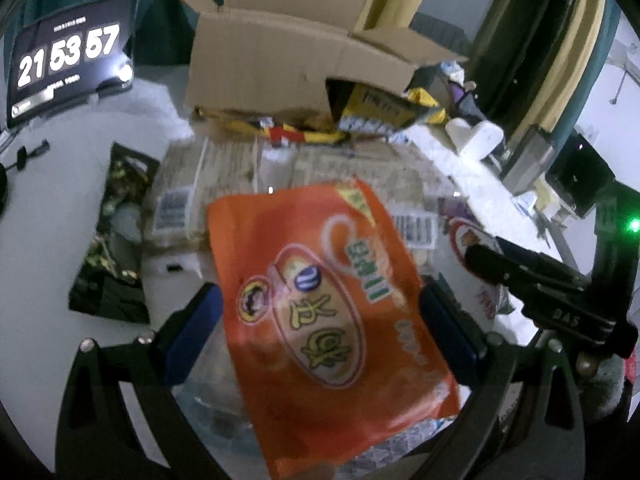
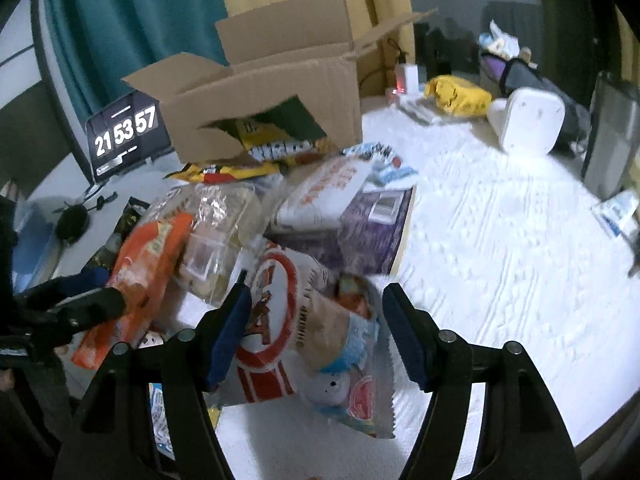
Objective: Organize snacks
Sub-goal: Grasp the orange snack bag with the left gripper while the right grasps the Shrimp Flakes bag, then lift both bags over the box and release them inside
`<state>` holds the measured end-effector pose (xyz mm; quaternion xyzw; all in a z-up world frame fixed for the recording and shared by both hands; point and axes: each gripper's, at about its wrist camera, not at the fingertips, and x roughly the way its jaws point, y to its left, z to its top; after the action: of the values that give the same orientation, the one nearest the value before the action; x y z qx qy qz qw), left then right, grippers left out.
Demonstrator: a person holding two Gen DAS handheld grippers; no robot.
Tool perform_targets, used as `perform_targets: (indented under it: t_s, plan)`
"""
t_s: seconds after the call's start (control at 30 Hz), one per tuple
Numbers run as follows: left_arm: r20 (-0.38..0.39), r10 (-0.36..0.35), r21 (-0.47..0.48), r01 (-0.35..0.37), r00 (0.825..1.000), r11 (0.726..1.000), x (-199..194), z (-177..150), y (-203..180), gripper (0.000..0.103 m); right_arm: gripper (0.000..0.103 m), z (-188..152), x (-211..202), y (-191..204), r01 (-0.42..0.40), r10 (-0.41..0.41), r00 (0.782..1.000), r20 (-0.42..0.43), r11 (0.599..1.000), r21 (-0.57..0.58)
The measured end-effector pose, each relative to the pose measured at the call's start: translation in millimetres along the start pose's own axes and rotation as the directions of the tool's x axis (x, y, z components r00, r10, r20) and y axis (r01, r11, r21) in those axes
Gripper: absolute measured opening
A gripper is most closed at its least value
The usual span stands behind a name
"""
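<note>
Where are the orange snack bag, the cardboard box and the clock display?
orange snack bag (image 1: pixel 320 300): left wrist view, on its printed front.
cardboard box (image 2: pixel 276 96): right wrist view, on its front wall.
clock display (image 1: pixel 68 56): left wrist view, on the digits.

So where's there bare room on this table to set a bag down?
Bare white cloth lies right of the purple packet, out to the white container. A smaller patch sits between the clock and the dark bag. Before the cardboard box it is crowded.
</note>
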<state>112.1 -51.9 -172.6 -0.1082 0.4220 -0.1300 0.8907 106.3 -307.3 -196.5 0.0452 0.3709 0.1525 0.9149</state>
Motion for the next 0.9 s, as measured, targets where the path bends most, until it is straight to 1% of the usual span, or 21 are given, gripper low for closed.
perform_targets:
  t_s: [0.1, 0.17, 0.27, 0.33, 0.4, 0.43, 0.5, 0.53, 0.57, 0.63, 0.7, 0.77, 0.8, 0.83, 0.9]
  plan:
    - [-0.023, 0.013, 0.005, -0.013, 1.000, 1.000, 7, -2, 0, 0.099, 0.083, -4, 8, 2, 0.002, -0.003, 1.000, -0.021, 1.000, -0.015]
    - [-0.036, 0.017, 0.001, -0.017, 0.999, 1.000, 10, -3, 1, 0.099, 0.084, -6, 12, 3, 0.000, 0.000, 1.000, -0.021, 1.000, -0.017]
    - [-0.048, 0.010, -0.002, -0.010, 0.999, 1.000, 11, -4, 5, 0.099, 0.086, -10, 18, 4, 0.021, -0.022, 0.999, -0.040, 0.999, -0.034]
    - [-0.042, 0.008, 0.004, -0.008, 0.999, 1.000, 10, -5, 5, 0.099, 0.086, -12, 19, 4, 0.021, -0.022, 0.999, -0.037, 0.999, -0.040]
    - [-0.039, 0.008, 0.012, -0.008, 0.999, 1.000, 9, -5, 4, 0.092, 0.085, -14, 18, 3, 0.018, -0.019, 0.999, -0.032, 0.999, -0.046]
    - [-0.036, 0.013, 0.016, -0.012, 0.999, 1.000, 9, -5, 3, 0.083, 0.085, -13, 18, 3, 0.020, -0.022, 0.999, -0.033, 0.999, -0.050]
    - [-0.039, 0.007, 0.014, -0.007, 0.999, 1.000, 8, -4, 5, 0.076, 0.081, -13, 16, 3, 0.017, -0.019, 0.999, -0.033, 0.998, -0.055]
    - [-0.041, 0.008, 0.015, -0.008, 0.999, 1.000, 8, -4, 5, 0.067, 0.079, -13, 15, 2, 0.013, -0.015, 0.999, -0.031, 0.998, -0.055]
    - [-0.039, 0.011, 0.018, -0.010, 0.999, 1.000, 7, -4, 5, 0.062, 0.076, -13, 14, 2, 0.009, -0.011, 0.999, -0.030, 0.998, -0.054]
    - [-0.031, 0.019, 0.025, -0.019, 0.999, 1.000, 5, -4, 4, 0.056, 0.070, -13, 11, 2, 0.012, -0.013, 1.000, -0.028, 0.998, -0.057]
    - [-0.020, 0.020, 0.028, -0.020, 1.000, 0.999, 2, -4, 4, 0.051, 0.068, -12, 7, 1, 0.014, -0.015, 1.000, -0.019, 0.998, -0.058]
    - [-0.005, 0.024, 0.030, -0.023, 1.000, 0.999, -3, -3, 4, 0.045, 0.067, -10, 1, 0, 0.022, -0.023, 1.000, -0.007, 0.998, -0.058]
    - [0.002, 0.027, 0.034, -0.027, 1.000, 0.999, -5, -2, 4, 0.044, 0.061, -9, -2, 1, 0.026, -0.026, 1.000, 0.002, 0.998, -0.060]
    - [0.014, 0.029, 0.038, -0.030, 0.999, 0.999, -9, -1, 3, 0.040, 0.061, -6, -7, 0, 0.034, -0.033, 0.999, 0.014, 0.998, -0.062]
    - [0.026, 0.028, 0.044, -0.029, 0.999, 0.999, -13, 1, 2, 0.038, 0.061, -2, -15, -2, 0.041, -0.039, 0.999, 0.037, 0.997, -0.065]
